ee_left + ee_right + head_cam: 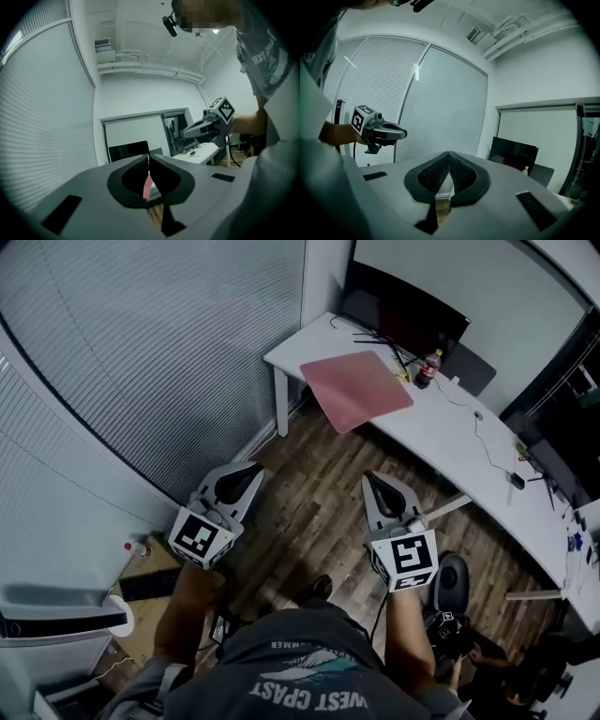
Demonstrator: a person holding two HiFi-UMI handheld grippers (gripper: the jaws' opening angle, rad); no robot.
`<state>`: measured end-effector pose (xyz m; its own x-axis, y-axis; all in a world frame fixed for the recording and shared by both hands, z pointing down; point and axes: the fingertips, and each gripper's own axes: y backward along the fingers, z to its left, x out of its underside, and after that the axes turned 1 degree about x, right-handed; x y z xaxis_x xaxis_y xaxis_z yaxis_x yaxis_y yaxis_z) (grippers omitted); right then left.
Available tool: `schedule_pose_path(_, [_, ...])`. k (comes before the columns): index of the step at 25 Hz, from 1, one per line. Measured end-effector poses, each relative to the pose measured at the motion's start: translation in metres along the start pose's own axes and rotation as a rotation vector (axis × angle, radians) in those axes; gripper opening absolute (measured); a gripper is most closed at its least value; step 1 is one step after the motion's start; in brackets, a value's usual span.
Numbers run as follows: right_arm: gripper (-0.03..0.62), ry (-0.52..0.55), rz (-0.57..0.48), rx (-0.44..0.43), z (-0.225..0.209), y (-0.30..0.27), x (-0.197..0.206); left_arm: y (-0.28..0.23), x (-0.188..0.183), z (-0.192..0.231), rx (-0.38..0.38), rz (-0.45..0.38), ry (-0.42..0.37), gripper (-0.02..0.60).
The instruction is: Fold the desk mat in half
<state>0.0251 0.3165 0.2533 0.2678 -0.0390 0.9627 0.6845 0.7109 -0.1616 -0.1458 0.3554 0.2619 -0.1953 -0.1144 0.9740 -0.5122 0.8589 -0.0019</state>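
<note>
Both clenched on nothing, the left claw (pixel 253 468) and right claw (pixel 373 480) face the pink desk mat (pixel 356 388) well ahead, overhanging the desk (pixel 450 442) front edge, nearer the right.

The desk mat (pixel 356 388) lies on the desk (pixel 441 432), overhanging its near edge, the monitor (pixel 408 320) behind it and the bottle (pixel 428 369) just beside.

Dark grey short-sleeved T-shirt (pixel 281 657), pale lettering and a teal-and-white wave graphic printed on it. Left gripper (pixel 251 468) and right gripper (pixel 372 478) in light grey moulded shells with black ribbed jaw pads. White marker cube (pixel 200 538) with black squares on each.
</note>
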Motion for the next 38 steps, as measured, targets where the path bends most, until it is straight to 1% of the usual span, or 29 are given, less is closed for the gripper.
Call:
schedule_pose_path(13, [0.026, 0.000, -0.028, -0.096, -0.096, -0.050, 0.016, -0.099, 0.001, 0.008, -0.075, 0.051, -0.021, 0.023])
schedule_pose_path(16, [0.026, -0.013, -0.034, -0.105, -0.114, -0.057, 0.023, -0.120, 0.000, 0.006, -0.077, 0.063, -0.031, 0.023])
schedule_pose_path(20, [0.026, -0.033, -0.036, -0.104, -0.134, -0.058, 0.034, -0.144, 0.002, -0.002, -0.059, 0.075, -0.037, 0.023])
schedule_pose_path(25, [0.026, -0.056, -0.019, -0.075, -0.159, -0.061, 0.046, -0.179, 0.006, -0.005, -0.010, 0.092, -0.047, 0.023])
schedule_pose_path(28, [0.026, -0.067, 0.006, -0.046, -0.173, -0.066, 0.054, -0.203, 0.015, 0.000, 0.030, 0.091, -0.033, 0.023])
schedule_pose_path(33, [0.026, -0.062, 0.050, 0.047, -0.206, -0.073, 0.069, -0.254, 0.025, 0.005, 0.134, 0.061, -0.013, 0.023])
schedule_pose_path(38, [0.026, -0.082, 0.086, 0.133, -0.231, -0.091, 0.077, -0.303, 0.036, 0.019, 0.239, 0.025, -0.021, 0.023])
